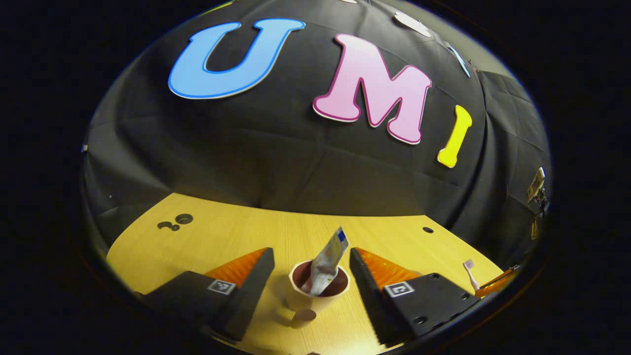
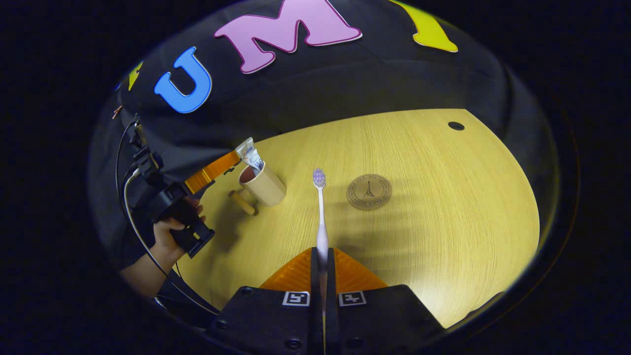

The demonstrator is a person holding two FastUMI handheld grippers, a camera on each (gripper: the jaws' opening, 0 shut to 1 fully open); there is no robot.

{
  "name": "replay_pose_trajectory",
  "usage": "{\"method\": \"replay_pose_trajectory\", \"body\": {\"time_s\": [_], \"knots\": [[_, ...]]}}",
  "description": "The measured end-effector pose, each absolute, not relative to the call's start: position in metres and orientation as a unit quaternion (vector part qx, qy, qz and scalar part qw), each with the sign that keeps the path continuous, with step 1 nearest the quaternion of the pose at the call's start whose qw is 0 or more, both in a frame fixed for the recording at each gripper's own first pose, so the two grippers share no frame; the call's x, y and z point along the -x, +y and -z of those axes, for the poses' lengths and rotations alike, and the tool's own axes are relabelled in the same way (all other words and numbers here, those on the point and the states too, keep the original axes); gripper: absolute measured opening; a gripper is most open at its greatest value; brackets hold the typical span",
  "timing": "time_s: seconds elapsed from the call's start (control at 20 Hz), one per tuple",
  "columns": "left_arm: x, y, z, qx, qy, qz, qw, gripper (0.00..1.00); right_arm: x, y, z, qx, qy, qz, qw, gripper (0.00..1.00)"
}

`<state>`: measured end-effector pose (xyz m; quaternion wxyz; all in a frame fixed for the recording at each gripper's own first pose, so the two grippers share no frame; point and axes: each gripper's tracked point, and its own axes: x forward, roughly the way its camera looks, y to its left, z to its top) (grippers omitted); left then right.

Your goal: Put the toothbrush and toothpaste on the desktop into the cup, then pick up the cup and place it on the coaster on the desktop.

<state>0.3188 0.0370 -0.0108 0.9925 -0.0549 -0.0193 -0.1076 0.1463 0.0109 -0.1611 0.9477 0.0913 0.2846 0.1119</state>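
A beige cup [image 1: 318, 291] stands on the wooden desk [image 1: 236, 236] with the toothpaste tube [image 1: 328, 264] leaning upright inside it. My left gripper [image 1: 311, 255] is open, one finger on each side of the cup, touching neither cup nor tube. In the right gripper view, my right gripper [image 2: 321, 254] is shut on the handle of the toothbrush [image 2: 320, 207], whose bristle head points away from me. Beyond it to the right lies the round brown coaster [image 2: 368, 192]. To the left stand the cup [image 2: 263, 186] and toothpaste [image 2: 250, 154], with the left gripper [image 2: 217, 170] held by a hand [image 2: 167, 234].
Small round holes [image 1: 184, 218] mark the desk's far left, one more hole [image 2: 456, 125] its far right. A cable [image 2: 129, 207] trails from the left gripper. The black cloth wall closes the desk's far edge. The cup's handle [image 2: 242, 202] points toward the near left.
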Motion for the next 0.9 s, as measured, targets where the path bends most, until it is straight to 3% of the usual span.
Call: {"method": "replay_pose_trajectory", "body": {"time_s": [0.05,0.45,0.9], "knots": [[-0.308,0.040,0.013,0.064,-0.016,0.101,0.993,0.98,-0.152,0.017,0.153,-0.094,0.274,-0.117,0.950,0.07],[-0.214,0.068,0.045,0.041,0.009,0.051,0.998,0.97,-0.218,0.094,0.094,-0.076,0.187,-0.184,0.962,0.06],[-0.177,0.080,0.078,0.107,0.045,0.045,0.992,0.97,-0.300,0.153,0.064,-0.119,0.089,-0.198,0.969,0.06]]}}
